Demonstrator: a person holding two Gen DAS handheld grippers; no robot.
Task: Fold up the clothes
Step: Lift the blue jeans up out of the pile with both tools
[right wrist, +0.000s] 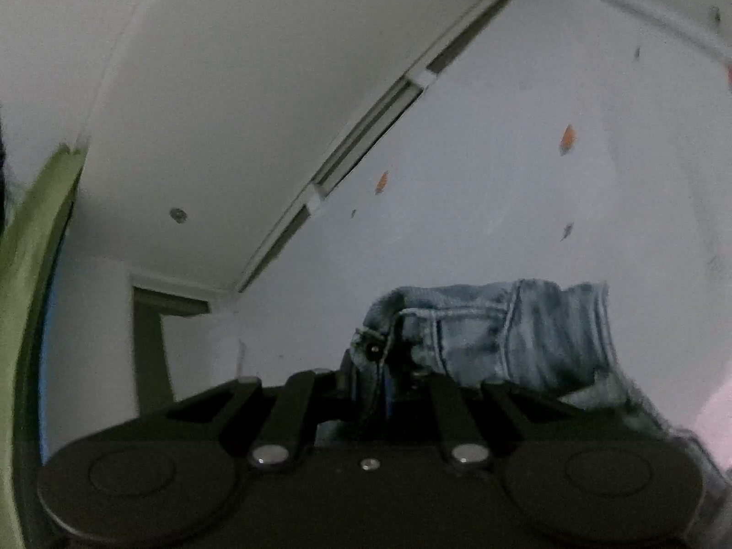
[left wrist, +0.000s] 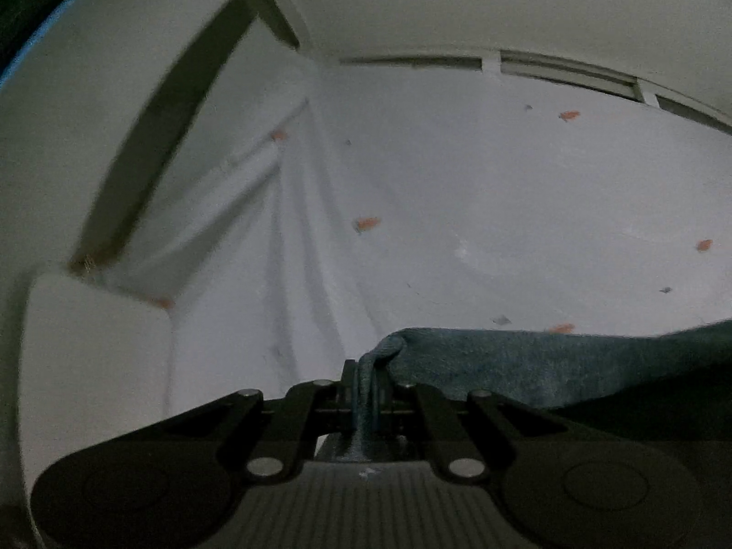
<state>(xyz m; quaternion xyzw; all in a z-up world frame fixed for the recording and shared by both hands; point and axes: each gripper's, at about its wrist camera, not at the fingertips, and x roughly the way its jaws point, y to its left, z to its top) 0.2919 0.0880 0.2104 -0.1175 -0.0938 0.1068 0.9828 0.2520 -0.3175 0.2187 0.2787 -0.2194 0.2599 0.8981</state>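
Both views point up toward the room. My left gripper [left wrist: 364, 373] is shut on an edge of blue denim jeans [left wrist: 549, 361], which stretch away to the right from its closed fingers. In the right wrist view my right gripper [right wrist: 373, 361] is shut on the jeans' waistband [right wrist: 494, 329], near a metal button and stitched seams; the light blue fabric bunches up to the right of the fingers. The rest of the garment hangs below, out of sight.
A white curtain [left wrist: 480, 192] with small orange and grey marks hangs across the back wall. Above it are a curtain track [right wrist: 366, 137] and the white ceiling [right wrist: 251, 68]. A dark door frame [left wrist: 174, 128] stands left. A green strip [right wrist: 27, 251] lines the left edge.
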